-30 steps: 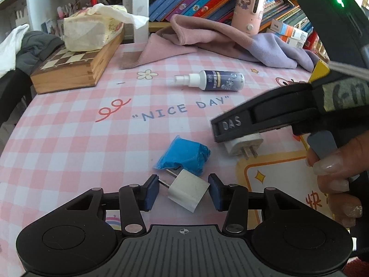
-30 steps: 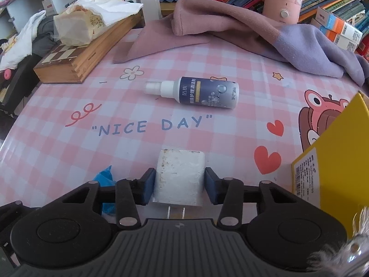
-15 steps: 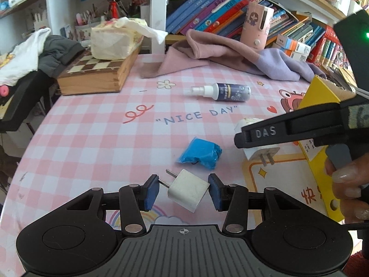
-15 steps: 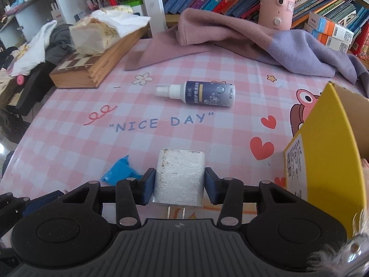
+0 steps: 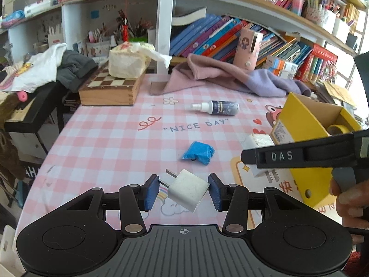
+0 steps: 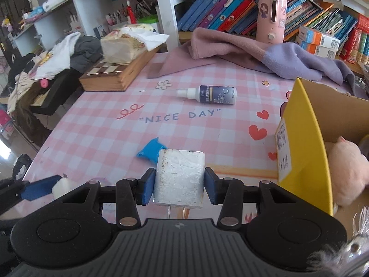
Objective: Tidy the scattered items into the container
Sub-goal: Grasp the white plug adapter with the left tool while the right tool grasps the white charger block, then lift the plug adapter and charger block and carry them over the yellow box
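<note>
Chargers: two white plug adapters, both lifted off the table. The small white charger (image 5: 188, 190) sits tilted between the pads of the left gripper (image 5: 183, 192), one prong against the left pad. The scuffed white charger (image 6: 179, 180) is squeezed upright in the right gripper (image 6: 179, 185), prongs pointing back toward the handle.
Grip: both grippers clenched, each grasping its own charger.
Container: yellow cardboard box (image 6: 302, 147) at the table's right edge, open, with a pink plush toy (image 6: 348, 168) inside; right gripper just beside its near wall.
Still on table: blue crumpled packet (image 5: 198, 152) near the middle, spray bottle (image 6: 208, 95) lying on its side beyond the "NICE DAY" lettering.
Surroundings: pink checked tablecloth (image 5: 103, 143), wooden chess box (image 5: 110, 90) far left, pink-and-lilac cloth (image 6: 253, 53) at the back.
</note>
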Motion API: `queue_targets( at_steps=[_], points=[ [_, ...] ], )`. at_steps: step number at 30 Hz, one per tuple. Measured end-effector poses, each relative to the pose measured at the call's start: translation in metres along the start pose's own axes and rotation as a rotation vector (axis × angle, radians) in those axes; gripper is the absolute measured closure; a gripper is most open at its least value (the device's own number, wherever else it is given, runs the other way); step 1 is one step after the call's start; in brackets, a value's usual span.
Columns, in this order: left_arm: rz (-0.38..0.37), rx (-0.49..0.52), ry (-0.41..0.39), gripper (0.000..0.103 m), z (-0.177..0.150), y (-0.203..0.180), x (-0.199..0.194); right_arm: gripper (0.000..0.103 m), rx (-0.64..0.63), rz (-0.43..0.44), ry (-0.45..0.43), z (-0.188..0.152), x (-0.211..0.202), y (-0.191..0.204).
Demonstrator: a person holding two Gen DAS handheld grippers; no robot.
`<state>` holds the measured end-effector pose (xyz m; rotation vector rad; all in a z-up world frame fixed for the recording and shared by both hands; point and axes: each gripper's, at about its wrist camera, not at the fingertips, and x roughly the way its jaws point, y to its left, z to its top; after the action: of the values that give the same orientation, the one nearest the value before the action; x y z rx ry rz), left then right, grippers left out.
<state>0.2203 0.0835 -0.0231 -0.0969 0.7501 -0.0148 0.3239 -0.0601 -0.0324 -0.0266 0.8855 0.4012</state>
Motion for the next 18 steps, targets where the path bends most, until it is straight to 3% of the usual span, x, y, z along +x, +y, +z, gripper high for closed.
queue_targets(
  at_steps=[11,18],
  points=[
    [-0.029,-0.002,-0.056,0.058,-0.025,0.004,-0.058,0.06,0.012,0.002,-0.02,-0.05,-0.064,0.008],
    [-0.035,0.013,-0.085,0.058,-0.051,0.006,-0.095,0.06,-0.012,0.008,-0.061,-0.082,-0.098,0.032]
  ],
)
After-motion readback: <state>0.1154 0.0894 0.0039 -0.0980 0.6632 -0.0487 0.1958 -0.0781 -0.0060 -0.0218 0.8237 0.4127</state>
